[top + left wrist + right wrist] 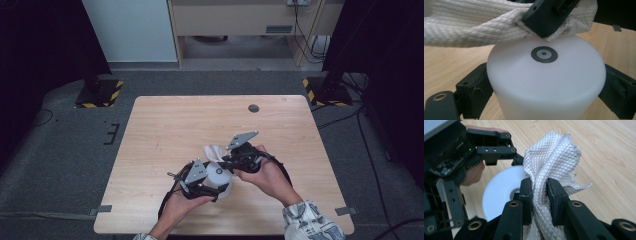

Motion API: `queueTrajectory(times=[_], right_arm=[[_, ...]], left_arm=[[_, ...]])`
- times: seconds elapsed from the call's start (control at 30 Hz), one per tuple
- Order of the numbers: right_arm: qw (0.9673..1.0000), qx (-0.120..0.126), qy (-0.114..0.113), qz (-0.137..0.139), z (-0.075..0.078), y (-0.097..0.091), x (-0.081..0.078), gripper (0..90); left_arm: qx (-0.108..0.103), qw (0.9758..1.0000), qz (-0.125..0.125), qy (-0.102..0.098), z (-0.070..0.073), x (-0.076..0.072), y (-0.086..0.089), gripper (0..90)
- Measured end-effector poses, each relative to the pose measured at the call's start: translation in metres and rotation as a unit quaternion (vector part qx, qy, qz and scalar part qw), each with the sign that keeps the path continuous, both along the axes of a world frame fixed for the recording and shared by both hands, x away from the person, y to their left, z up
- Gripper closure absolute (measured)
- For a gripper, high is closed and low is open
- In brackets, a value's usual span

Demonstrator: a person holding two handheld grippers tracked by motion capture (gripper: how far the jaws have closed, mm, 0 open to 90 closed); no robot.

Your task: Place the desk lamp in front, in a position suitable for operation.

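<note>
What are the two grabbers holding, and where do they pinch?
The left gripper clamps the white cylinder by its round sides. The right gripper pinches the bunched middle of the white cloth, resting on the cylinder's top.

Even, soft overhead light falls on the pale wooden surface [165, 125] in the high view, while the room's side edges sink into darkness. Shadows are faint. In the left gripper view the smooth white plastic cylinder [544, 82] glows slightly overexposed, and the near black jaws blur.
</note>
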State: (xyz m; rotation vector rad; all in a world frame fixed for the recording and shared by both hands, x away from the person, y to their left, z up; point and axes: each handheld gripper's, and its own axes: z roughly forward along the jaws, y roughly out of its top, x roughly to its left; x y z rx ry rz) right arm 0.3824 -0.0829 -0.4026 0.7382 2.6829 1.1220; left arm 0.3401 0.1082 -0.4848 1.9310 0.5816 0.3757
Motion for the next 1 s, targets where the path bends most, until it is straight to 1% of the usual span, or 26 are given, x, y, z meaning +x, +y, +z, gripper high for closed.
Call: queueTrajectory(times=[0.1,0.27,0.37,0.4,0.47,0.5,0.53,0.73,0.97,1.0], right_arm=[[1.0000,-0.003,-0.005,0.007,0.000,0.009,0.000,75.2],[0.9999,-0.005,-0.005,0.016,0.000,0.017,-0.003,75.2],[0.9996,-0.006,-0.006,0.028,0.000,0.021,-0.005,75.2],[0.9993,-0.008,-0.006,0.036,0.001,0.024,-0.007,75.2],[0.9992,-0.007,-0.005,0.038,0.001,0.025,-0.009,75.2],[0.9987,-0.010,-0.008,0.049,0.001,0.027,-0.011,75.2],[0.9985,-0.011,-0.008,0.053,0.001,0.027,-0.013,75.2],[0.9976,-0.011,-0.008,0.068,0.001,0.028,-0.019,75.2],[0.9970,-0.008,-0.005,0.077,0.001,0.019,-0.028,75.2],[0.9969,-0.009,-0.004,0.077,0.002,0.017,-0.029,75.2]], left_arm=[[0.000,1.0000,0.000,0.000,0.000,0.000,0.000,8.0],[-0.001,1.0000,-0.001,0.001,0.000,0.000,0.000,8.0],[-0.002,1.0000,-0.003,0.001,0.000,0.000,0.000,8.0],[-0.002,1.0000,-0.003,0.002,0.000,0.000,0.000,8.0],[-0.002,1.0000,-0.003,0.001,0.000,0.000,0.000,8.0],[-0.003,1.0000,-0.006,0.003,-0.001,0.000,-0.001,8.0],[-0.003,1.0000,-0.006,0.003,-0.001,0.000,-0.001,8.0],[-0.003,1.0000,-0.006,0.004,-0.001,0.000,-0.001,8.0],[-0.002,1.0000,-0.006,0.002,-0.001,0.000,-0.001,8.0],[0.002,1.0000,0.000,-0.002,0.000,0.000,0.000,8.0]])
